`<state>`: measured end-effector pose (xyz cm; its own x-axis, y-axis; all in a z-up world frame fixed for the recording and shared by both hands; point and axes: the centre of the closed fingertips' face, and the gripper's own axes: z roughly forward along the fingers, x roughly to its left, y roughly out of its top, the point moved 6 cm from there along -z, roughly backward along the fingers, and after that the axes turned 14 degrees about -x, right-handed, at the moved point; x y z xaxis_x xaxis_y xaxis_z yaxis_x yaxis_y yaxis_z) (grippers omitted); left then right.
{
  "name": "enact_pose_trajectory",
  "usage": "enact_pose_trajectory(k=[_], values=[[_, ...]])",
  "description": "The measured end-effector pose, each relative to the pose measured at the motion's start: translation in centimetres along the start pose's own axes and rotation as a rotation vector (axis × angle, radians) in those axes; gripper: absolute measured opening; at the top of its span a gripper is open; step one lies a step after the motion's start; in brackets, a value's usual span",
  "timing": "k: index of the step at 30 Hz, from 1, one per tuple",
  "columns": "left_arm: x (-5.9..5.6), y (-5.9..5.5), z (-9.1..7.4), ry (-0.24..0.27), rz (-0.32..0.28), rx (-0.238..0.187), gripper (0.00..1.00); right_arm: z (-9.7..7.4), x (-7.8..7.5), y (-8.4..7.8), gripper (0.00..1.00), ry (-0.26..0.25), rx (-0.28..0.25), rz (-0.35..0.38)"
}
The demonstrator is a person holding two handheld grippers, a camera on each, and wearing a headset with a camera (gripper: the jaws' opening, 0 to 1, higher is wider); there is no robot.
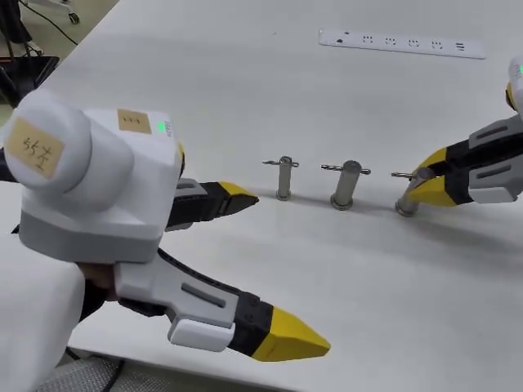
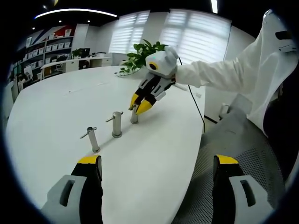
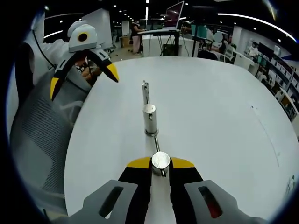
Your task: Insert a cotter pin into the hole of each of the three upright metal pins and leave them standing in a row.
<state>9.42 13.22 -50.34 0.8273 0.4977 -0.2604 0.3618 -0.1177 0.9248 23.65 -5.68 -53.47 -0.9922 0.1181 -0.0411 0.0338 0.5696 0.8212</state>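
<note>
**While the Last Pin Is Gripped**

Where the right claw (image 1: 417, 181) is clenched about the head of the end grey steel upright pin (image 3: 160, 160), next along from the middle pin (image 1: 347, 186), a sideways pull or twist on letting go could topple that pin or drag its thin wire cotter pin (image 1: 400, 174) out. The left claw (image 2: 154, 161), spread and empty, hovers on the middle pin's other side, near the far pin (image 1: 283, 180). Count: three upright pins, three cotter pins fitted, two claws, one white table (image 1: 245, 82).

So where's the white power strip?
The white power strip lies upper right in the head view, on the white table beyond the three upright metal pins.
</note>
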Motion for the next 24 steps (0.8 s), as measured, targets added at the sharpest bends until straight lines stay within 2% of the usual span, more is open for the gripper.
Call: enact_pose_trajectory(k=[2, 6, 8, 10, 12, 15, 20, 24], values=[[0.0, 0.1, 0.0, 0.004, -0.001, -0.004, 0.99, 0.0, 0.0, -0.2, 0.10, 0.002, 0.017, -0.073], [0.0, 0.3, -0.1, 0.013, 0.001, -0.010, 0.99, -0.5, 0.0, -0.4, 0.13, -0.048, -0.016, -0.016], [0.1, 0.5, -0.2, 0.014, 0.000, -0.016, 0.99, -0.9, 0.2, 0.2, 0.20, -0.080, -0.069, 0.004], [0.2, 0.8, -0.2, 0.023, -0.003, -0.027, 0.99, -1.5, 0.6, 0.5, 0.31, -0.097, -0.091, 0.029], [0.2, 1.0, -0.3, 0.028, -0.007, -0.038, 0.99, -2.1, 1.0, 1.0, 0.37, -0.117, -0.131, 0.061], [0.1, 1.3, -0.3, 0.041, -0.006, -0.050, 0.99, -3.1, 1.7, 1.3, 0.44, -0.147, -0.159, 0.080], [-0.1, 1.6, -0.1, 0.048, 0.005, -0.060, 0.99, -3.9, 3.2, 1.4, 0.65, -0.165, -0.192, 0.145], [0.2, 1.6, -0.1, 0.071, 0.002, -0.068, 0.99, -4.6, 4.4, 1.3, 0.75, -0.208, -0.189, 0.184]])
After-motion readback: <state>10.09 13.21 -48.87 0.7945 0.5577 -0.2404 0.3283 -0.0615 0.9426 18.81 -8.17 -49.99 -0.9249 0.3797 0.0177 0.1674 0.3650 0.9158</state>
